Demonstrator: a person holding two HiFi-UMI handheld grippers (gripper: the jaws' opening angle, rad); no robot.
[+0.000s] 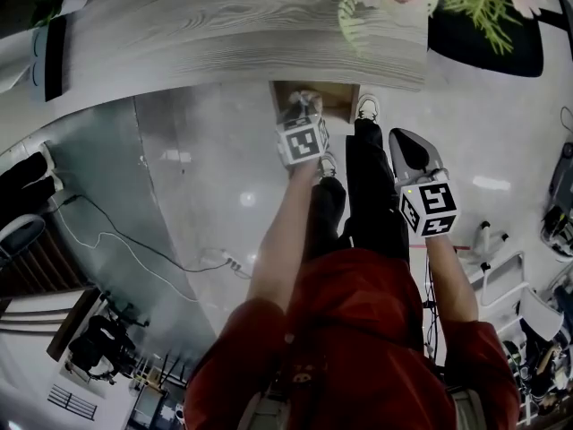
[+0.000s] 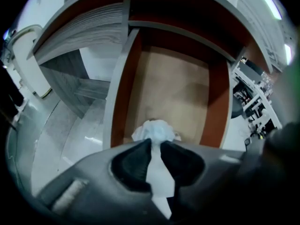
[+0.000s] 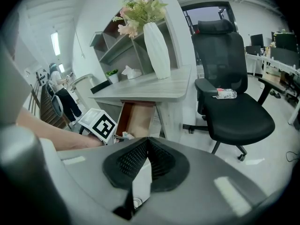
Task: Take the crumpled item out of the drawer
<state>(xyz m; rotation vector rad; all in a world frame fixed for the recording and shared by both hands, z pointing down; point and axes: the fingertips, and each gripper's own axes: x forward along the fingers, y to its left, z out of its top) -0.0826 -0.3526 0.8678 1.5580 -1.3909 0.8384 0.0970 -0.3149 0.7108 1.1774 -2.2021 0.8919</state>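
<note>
Jaws of your left gripper (image 2: 156, 143) stand narrow, their tips pinched on the crumpled item (image 2: 157, 129). It is a white wad lying at the near end of the open drawer (image 2: 119, 102), on the pale bottom close to the front panel. The drawer sticks out from under the grey wood-grain desk (image 1: 224, 34). Your right gripper (image 3: 146, 142) hangs beside your legs, well apart from the drawer, its tips together with nothing between them. It faces the desk, a white vase (image 3: 157, 50) and a black office chair (image 3: 234, 102).
</note>
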